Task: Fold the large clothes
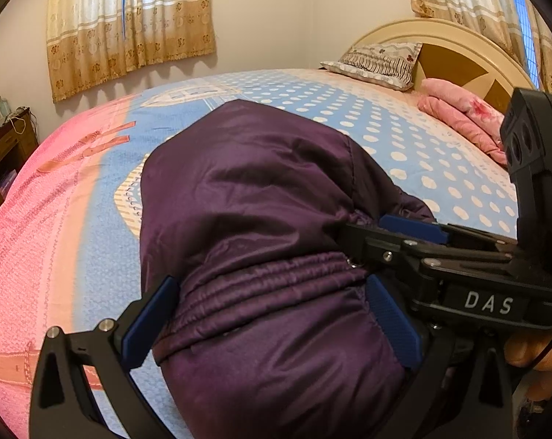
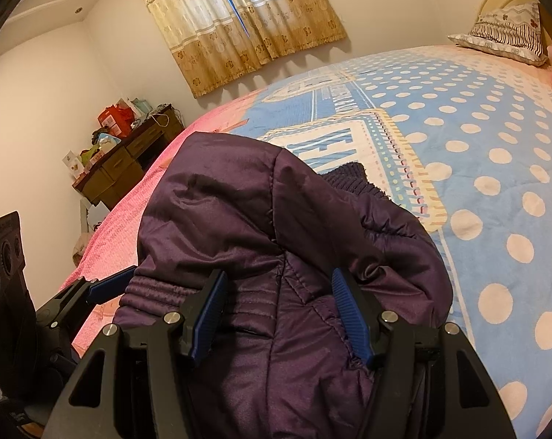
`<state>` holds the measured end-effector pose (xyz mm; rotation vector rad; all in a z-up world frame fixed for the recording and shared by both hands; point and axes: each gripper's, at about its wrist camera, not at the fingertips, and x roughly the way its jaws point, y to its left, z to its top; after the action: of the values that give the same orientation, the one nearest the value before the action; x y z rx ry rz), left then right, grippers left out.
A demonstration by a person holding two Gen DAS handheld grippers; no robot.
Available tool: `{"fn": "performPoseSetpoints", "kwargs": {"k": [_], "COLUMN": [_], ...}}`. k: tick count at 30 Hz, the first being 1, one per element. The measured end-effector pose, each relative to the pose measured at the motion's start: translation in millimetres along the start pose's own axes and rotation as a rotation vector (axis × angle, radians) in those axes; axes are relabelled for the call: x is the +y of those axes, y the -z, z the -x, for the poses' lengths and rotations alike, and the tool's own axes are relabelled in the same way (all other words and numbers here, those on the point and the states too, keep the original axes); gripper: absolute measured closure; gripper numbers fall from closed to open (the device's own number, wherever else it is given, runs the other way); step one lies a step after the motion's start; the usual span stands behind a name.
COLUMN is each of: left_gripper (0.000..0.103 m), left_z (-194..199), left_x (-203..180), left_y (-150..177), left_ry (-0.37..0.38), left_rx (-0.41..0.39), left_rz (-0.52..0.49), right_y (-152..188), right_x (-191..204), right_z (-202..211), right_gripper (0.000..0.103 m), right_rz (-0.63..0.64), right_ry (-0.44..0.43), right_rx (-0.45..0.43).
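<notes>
Jacket (image 1: 246, 226) on the bed (image 1: 404, 139): both sets of fingers clamp its padded bulk?
— Yes, left gripper (image 1: 272, 325) and right gripper (image 2: 279, 314) both hold it, side by side at the elastic hem
— How to fold well?
— Keep both hands level. Its long axis runs away from us, toward the curtains (image 1: 129, 29)
</notes>
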<state>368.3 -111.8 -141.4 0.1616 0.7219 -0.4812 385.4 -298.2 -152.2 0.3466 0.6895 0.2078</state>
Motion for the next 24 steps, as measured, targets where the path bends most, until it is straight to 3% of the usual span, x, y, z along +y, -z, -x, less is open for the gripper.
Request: {"fn": "performPoseSetpoints", "kwargs": {"k": [15, 20, 21, 22, 24], "left_gripper": [0.0, 0.0, 0.0, 0.0, 0.0], "left_z": [-2, 24, 37, 44, 53], "left_x": [-2, 14, 21, 27, 42], "left_y": [-2, -3, -1, 2, 9], "left_ry": [-0.007, 0.015, -0.027, -0.045, -0.029], "left_rx": [0.001, -0.048, -0.09, -0.115, -0.125], "left_rz": [0.002, 0.072, 0.097, 0.109, 0.14], "right_y": [5, -3, -2, 0, 4], "right_x": [1, 9, 12, 15, 18], "right_z": [0, 28, 44, 56, 76], "right_gripper": [0.042, 0.041, 0.039, 0.029, 0.017], "right_rz": [0.007, 0.046, 0.058, 0.084, 0.134], "right_ry": [0.01, 0.021, 0.05, 0.078, 0.146], "right_rx": [0.001, -0.029, -0.08, -0.13, -0.217]}}
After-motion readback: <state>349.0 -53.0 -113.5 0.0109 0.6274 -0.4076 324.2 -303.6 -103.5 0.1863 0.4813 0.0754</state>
